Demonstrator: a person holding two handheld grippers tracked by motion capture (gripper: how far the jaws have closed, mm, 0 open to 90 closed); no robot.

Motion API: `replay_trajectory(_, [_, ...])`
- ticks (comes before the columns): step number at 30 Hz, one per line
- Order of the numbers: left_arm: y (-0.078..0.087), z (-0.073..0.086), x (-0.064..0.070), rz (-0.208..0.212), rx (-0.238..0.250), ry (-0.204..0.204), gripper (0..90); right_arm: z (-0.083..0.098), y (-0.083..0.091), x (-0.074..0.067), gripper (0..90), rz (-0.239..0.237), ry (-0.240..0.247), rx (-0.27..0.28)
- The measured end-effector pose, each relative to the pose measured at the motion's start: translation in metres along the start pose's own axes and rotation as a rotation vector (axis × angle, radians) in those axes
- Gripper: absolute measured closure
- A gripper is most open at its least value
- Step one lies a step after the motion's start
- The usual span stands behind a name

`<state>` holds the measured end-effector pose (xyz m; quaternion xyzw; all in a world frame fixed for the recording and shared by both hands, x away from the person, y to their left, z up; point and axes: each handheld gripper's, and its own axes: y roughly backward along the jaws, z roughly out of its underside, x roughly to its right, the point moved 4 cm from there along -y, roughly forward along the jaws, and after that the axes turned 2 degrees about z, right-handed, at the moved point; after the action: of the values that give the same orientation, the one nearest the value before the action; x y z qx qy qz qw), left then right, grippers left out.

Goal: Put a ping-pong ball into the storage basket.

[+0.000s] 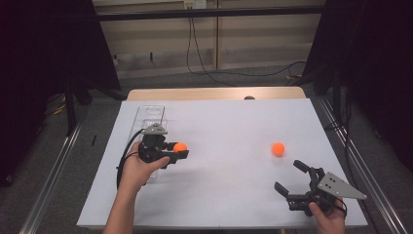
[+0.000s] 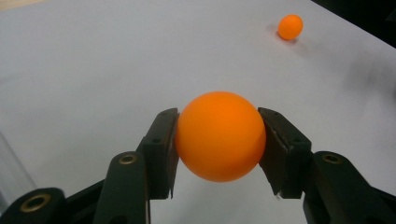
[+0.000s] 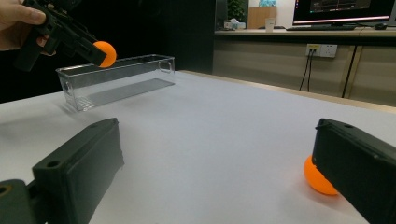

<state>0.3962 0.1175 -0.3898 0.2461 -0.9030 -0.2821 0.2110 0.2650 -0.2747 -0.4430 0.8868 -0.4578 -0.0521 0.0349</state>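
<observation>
On the white table (image 1: pixel 219 126) the left gripper (image 1: pixel 178 152) holds an orange ball (image 1: pixel 180 146) between its jaws, pinched on both sides, as the left gripper view makes plain: ball (image 2: pixel 219 135) pressed by a pad on each flank. In the right gripper view this gripper (image 3: pixel 95 51) and its ball (image 3: pixel 108 53) hang above the table, in front of the near end of a clear box (image 3: pixel 116 79). The box (image 1: pixel 152 117) lies along the table's left side, just beside the left hand (image 1: pixel 139 168). A second ball (image 1: pixel 278 148) rests on the table to the right, apart from the right gripper (image 1: pixel 291 176), whose jaws stand wide with nothing between them. In the right gripper view that ball (image 3: pixel 317 179) sits partly hidden behind one jaw.
</observation>
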Motion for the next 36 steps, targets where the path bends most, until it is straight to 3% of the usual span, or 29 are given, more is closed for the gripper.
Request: replay_trajectory(36, [0.015, 0.003, -0.014, -0.067, 0.005, 0.004, 50.9, 0.0, 0.0, 0.0, 1.0, -0.002, 0.0, 0.0])
